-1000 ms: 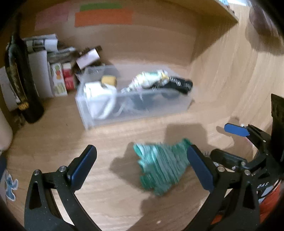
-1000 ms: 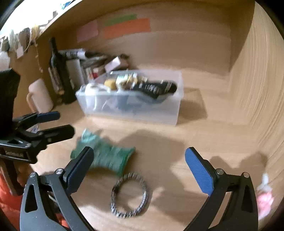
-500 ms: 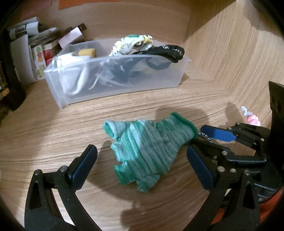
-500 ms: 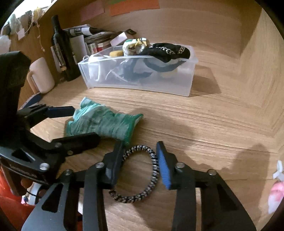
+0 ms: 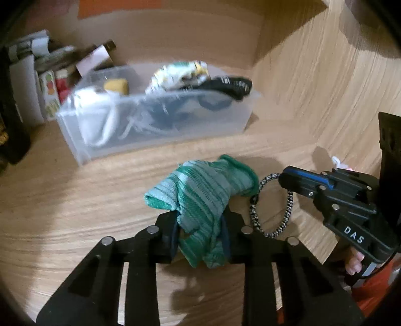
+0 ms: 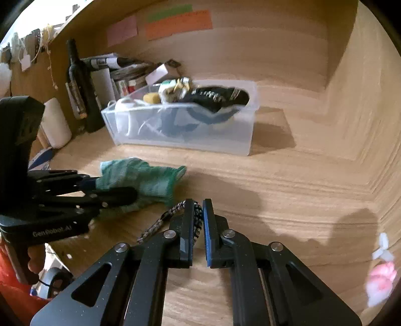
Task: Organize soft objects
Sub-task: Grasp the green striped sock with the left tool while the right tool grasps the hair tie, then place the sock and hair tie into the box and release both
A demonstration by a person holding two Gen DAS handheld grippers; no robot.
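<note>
"DAS" right tool (image 5: 283, 179), "GenRobot.AI" left tool (image 6: 112, 189)

Domestic setting: a wooden desk alcove (image 6: 288, 188). A wine bottle (image 6: 80, 87), white mug (image 6: 56, 123), stacked boxes (image 5: 50, 87) and wall notes (image 6: 179, 23) indicate home use.

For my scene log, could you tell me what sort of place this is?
Probably a home desk nook or shelf alcove: wooden walls with sticky notes, a wine bottle beside stacked papers, and a clear bin of clothes.
</note>
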